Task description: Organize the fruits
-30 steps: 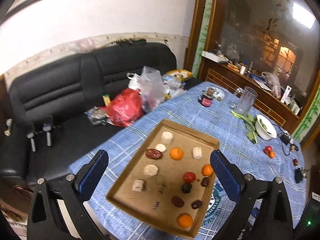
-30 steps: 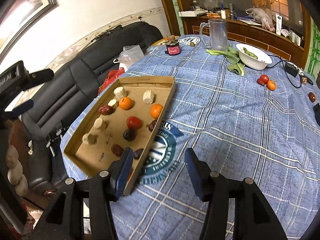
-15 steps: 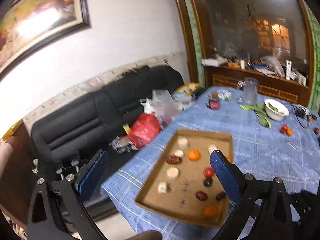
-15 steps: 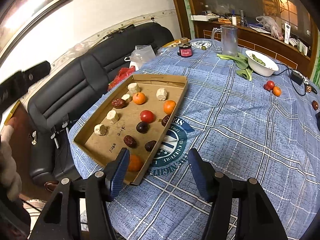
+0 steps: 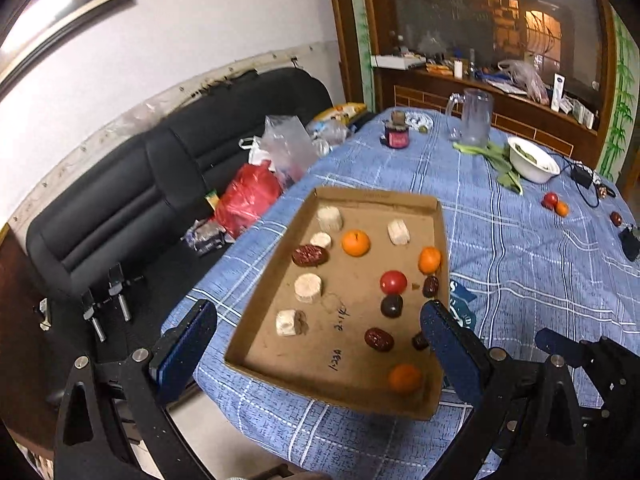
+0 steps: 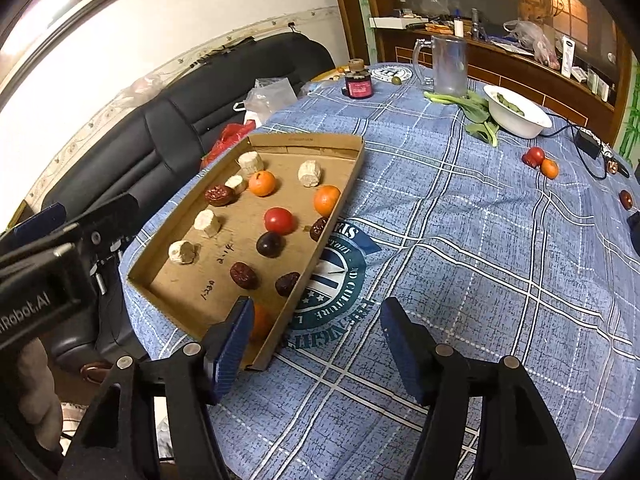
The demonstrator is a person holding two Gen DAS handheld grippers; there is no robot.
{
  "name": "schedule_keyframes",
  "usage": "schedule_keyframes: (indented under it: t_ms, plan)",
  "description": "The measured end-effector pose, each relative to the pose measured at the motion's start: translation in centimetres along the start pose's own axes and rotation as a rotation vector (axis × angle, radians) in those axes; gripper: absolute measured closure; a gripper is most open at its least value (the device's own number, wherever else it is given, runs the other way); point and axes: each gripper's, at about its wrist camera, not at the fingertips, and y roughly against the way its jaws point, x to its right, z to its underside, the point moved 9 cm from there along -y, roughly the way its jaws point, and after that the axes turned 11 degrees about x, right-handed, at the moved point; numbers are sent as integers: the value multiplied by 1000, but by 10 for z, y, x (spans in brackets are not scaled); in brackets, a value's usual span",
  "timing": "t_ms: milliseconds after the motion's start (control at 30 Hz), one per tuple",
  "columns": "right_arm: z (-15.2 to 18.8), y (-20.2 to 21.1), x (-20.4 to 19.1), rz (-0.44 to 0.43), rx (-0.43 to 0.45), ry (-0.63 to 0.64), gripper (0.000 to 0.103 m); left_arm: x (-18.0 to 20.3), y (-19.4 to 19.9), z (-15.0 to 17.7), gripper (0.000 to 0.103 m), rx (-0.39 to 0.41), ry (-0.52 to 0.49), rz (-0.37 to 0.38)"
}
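Note:
A shallow cardboard tray lies on the blue checked tablecloth near the table's left edge. It holds oranges, a red tomato, dark red dates, a dark plum and several pale chunks. My left gripper is open and empty, above the tray's near end. My right gripper is open and empty, just right of the tray's near corner, above the cloth. The left gripper's body shows at the left of the right wrist view.
A tomato and an orange and a date lie loose at the far right. A white bowl, greens, a glass jug, a small jar and cables stand at the back. A black sofa with bags is left.
The left gripper swung up and away, then came back lower and closer over the tray. The right gripper stayed near the tray's near corner. Both stayed open.

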Motion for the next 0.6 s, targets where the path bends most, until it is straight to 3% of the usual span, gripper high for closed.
schedule_keyframes:
  t_ms: [600]
  plan:
    - [1,-32,2,59,-54,-13,32,12,-55,26,1,-162,-6,98]
